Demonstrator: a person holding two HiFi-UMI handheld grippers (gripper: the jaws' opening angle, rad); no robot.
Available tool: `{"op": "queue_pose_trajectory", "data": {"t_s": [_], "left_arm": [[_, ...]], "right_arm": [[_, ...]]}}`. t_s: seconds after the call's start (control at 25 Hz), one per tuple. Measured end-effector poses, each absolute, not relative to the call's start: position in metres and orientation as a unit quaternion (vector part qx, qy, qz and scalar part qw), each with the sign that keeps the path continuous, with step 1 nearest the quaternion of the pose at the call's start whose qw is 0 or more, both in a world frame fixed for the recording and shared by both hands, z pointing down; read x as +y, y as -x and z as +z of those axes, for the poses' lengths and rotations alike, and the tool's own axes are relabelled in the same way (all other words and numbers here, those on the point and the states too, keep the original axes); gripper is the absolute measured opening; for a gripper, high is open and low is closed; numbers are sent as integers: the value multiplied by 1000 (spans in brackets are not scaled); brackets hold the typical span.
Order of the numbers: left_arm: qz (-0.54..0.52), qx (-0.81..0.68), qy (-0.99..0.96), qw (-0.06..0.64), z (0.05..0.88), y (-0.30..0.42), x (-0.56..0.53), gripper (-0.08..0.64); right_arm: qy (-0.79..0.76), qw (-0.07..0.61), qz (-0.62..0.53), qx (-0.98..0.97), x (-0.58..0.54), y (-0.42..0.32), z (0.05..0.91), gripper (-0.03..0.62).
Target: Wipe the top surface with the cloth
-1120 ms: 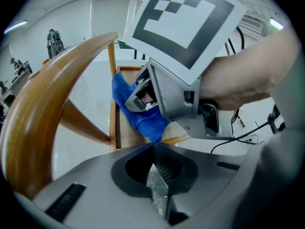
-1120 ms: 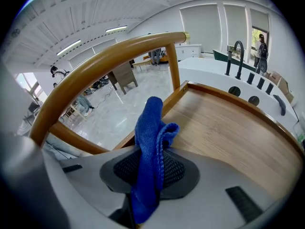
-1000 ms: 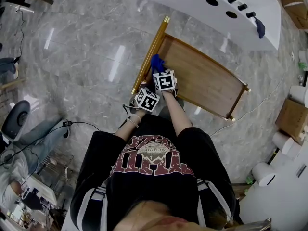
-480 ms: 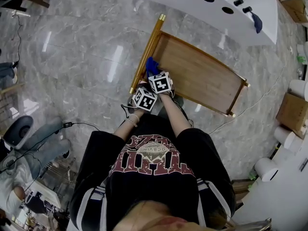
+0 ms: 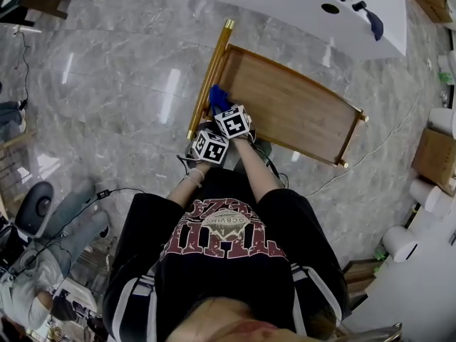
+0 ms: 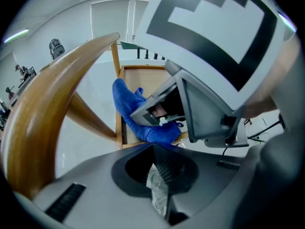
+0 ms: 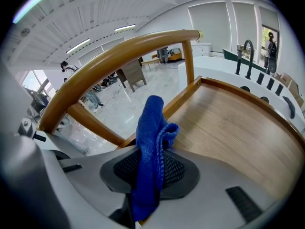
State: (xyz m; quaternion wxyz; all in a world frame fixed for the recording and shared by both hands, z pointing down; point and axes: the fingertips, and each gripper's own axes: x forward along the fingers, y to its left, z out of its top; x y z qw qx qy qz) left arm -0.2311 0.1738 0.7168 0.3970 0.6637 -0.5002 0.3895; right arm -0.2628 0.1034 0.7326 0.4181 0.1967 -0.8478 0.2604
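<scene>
My right gripper [image 7: 151, 175] was clamped on the blue cloth [image 7: 151, 128], which stood up folded out of the pads at lower centre of its own view. Behind it lay the wooden top [image 7: 238, 123], and the curved wooden rail [image 7: 124, 56] arced across the upper left.

My left gripper [image 6: 159, 175] had its jaws together, with a pale crinkled bit at the seam that I couldn't identify. Only its view showed the right gripper from the side, the cloth bunched against the top's corner.

Only the head view showed the whole top, cloth at its left end by the rail, both grippers close together just below. A white counter [image 5: 356, 20] was at upper right.
</scene>
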Motion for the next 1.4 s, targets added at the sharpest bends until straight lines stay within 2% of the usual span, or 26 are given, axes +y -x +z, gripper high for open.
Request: {"op": "queue_pose_trajectory", "data": {"t_s": [0.44,0.68,1.4], "left_arm": [[394,-508,-651,404,720,233,171,49],[396,-514,-645,403,717,210,174,49],[402,-522,-637,400,723,235,149,49]], "right_arm": [[-177,428,254,-849,104,259,729,101],[-166,432,251,-850,111,228,725,101],[-160,431,262,-849,106,219,729,101]]}}
